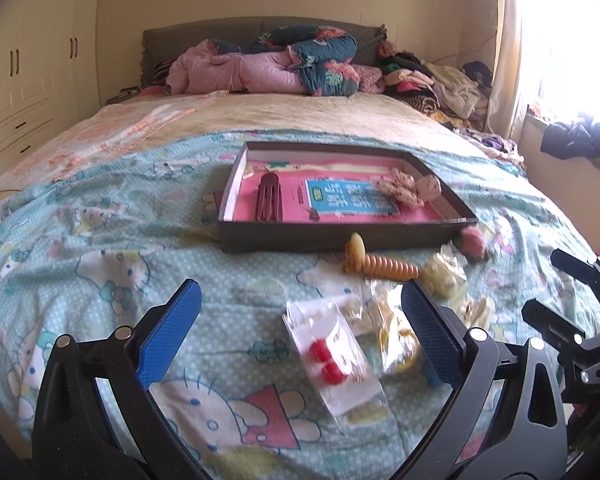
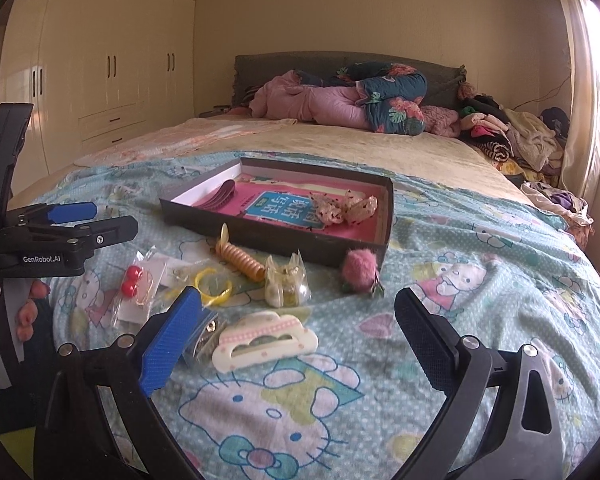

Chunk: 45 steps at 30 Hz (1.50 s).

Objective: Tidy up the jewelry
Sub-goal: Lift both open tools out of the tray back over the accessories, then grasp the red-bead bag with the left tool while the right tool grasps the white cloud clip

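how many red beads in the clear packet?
2: the red beads sit touching, one above the other, inside the clear packet on the bedspread, ahead of the left claw. None seem hidden.

Pink-lined dark tray [image 2: 260, 236] on a teal cartoon-cat sheet [image 2: 480, 280] — red bead earrings [image 2: 132, 280], orange coil tie [image 2: 240, 260].

Two hand-held grippers hover low over the bed, both with jaws spread wide and nothing between them. The left hand-held gripper [image 1: 300, 320] points forward, blue pads facing inward. The right hand-held gripper [image 2: 296, 328] sits beside it, equally splayed. A person's hand [image 2: 8, 316] wraps the left unit's handle, fingers [image 2: 30, 312] curled around the grip.
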Each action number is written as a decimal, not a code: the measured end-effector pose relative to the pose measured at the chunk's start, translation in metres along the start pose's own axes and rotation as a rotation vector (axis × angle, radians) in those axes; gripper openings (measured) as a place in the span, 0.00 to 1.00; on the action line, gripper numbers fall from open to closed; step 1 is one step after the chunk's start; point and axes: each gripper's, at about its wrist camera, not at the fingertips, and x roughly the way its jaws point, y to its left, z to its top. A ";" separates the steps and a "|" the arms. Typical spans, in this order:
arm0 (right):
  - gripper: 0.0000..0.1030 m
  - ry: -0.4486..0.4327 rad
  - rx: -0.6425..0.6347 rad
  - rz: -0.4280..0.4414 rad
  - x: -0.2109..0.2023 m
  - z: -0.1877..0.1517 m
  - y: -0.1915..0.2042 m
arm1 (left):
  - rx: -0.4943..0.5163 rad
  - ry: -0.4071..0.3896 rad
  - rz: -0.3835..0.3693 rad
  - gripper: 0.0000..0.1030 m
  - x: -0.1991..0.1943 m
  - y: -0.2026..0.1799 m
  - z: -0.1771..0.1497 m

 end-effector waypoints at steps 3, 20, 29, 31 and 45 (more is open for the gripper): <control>0.92 0.015 -0.002 0.003 0.001 -0.007 -0.001 | 0.000 0.034 0.000 0.89 0.004 -0.001 -0.007; 0.92 0.092 -0.044 0.051 0.015 -0.029 -0.001 | -0.040 0.197 -0.013 0.89 0.028 -0.004 -0.026; 0.92 0.141 -0.075 0.092 0.035 -0.032 0.002 | -0.092 0.266 -0.076 0.60 0.041 -0.004 -0.033; 0.92 0.144 -0.085 0.099 0.040 -0.030 0.006 | -0.086 0.271 -0.081 0.41 0.041 -0.005 -0.033; 0.78 0.195 -0.114 0.097 0.070 -0.022 0.010 | -0.107 0.261 -0.114 0.14 0.031 -0.001 -0.032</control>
